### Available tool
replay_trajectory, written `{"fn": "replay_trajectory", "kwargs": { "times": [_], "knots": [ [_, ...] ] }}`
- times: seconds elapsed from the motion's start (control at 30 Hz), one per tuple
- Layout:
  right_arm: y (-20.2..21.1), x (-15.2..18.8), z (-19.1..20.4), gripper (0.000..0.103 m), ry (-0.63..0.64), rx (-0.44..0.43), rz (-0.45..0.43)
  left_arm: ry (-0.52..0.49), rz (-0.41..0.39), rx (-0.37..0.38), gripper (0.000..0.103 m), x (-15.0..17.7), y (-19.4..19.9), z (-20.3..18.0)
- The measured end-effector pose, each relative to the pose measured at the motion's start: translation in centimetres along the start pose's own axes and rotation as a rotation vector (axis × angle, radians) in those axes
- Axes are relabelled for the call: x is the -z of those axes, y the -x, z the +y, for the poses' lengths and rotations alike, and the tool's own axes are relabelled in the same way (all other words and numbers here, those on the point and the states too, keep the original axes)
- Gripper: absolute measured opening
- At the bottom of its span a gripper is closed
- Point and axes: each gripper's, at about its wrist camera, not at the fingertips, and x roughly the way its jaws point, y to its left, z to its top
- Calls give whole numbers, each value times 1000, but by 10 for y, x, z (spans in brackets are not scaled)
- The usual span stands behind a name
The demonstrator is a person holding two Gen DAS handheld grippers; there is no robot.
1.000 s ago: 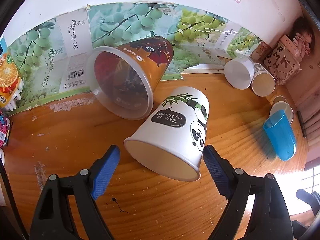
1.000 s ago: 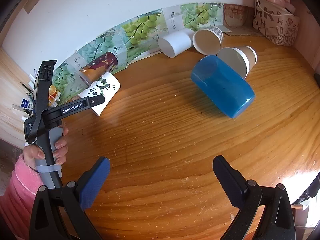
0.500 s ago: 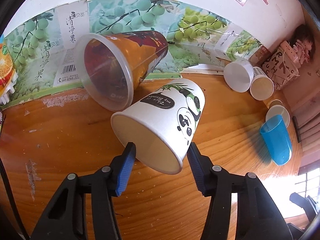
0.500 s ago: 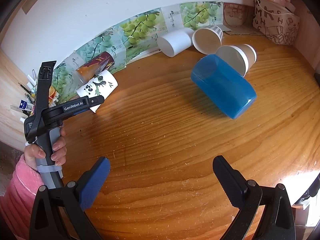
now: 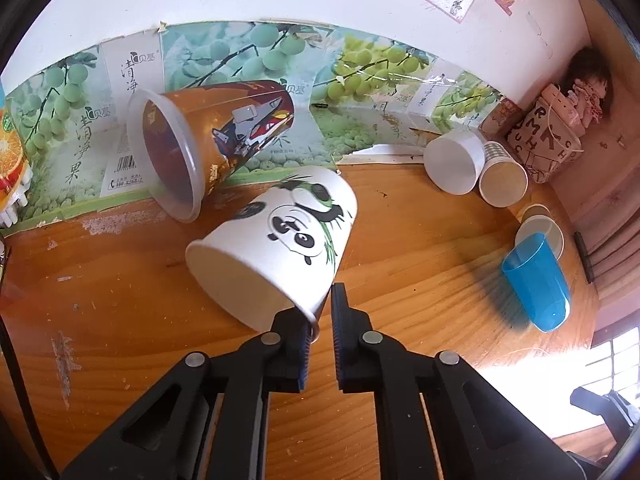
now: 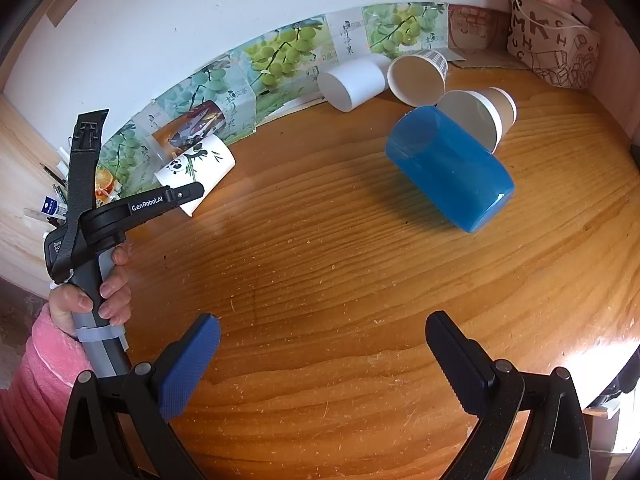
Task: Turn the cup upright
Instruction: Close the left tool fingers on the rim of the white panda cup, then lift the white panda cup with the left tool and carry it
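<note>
A white paper panda cup [image 5: 288, 236] lies on its side on the wooden table [image 5: 420, 248], mouth toward the camera. My left gripper [image 5: 320, 320] is shut on the cup's rim at its lower right, one finger inside the mouth and one outside. In the right wrist view the same panda cup [image 6: 196, 168] lies at the far left, with the left gripper [image 6: 188, 196] on it. My right gripper [image 6: 320, 344] is open and empty above bare table near the front edge.
An orange printed plastic cup [image 5: 208, 140] lies just behind the panda cup. A blue plastic cup [image 6: 448, 168] lies mid-table, with a white cup [image 6: 352, 84] and two paper cups [image 6: 420, 76] behind it. A grape-print cardboard [image 5: 360, 92] lines the wall; a patterned bag [image 6: 556, 48] stands in the corner.
My left gripper moved forward and closed from wide open onto the panda cup's rim, and the cup turned so the panda faces up. The right gripper stayed still.
</note>
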Motion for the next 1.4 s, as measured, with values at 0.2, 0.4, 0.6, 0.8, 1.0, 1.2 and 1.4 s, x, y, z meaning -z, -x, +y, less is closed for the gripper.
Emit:
{"fn": "replay_trajectory", "kwargs": {
  "times": [0.2, 0.4, 0.6, 0.8, 1.0, 1.2, 1.4],
  "knots": [
    [4, 2, 1, 103, 3, -5, -6, -34, -23, 23, 3, -1, 8, -12],
    [12, 5, -4, 103, 2, -8, -18, -86, -27, 64, 3, 3, 17, -33],
    [26, 10, -15, 103, 6, 5, -47, -154, -17, 107, 3, 16, 28, -64],
    [43, 18, -36, 103, 15, 19, -79, -201, -9, 135, 3, 32, 38, -98],
    [61, 31, -65, 103, 45, 48, -93, -218, 6, 172, 3, 52, 47, -140],
    [81, 48, -96, 103, 111, 86, -111, -265, 37, 210, 3, 75, 53, -187],
    [94, 63, -126, 103, 154, 96, -103, -290, 69, 247, 3, 95, 53, -229]
  ]
}}
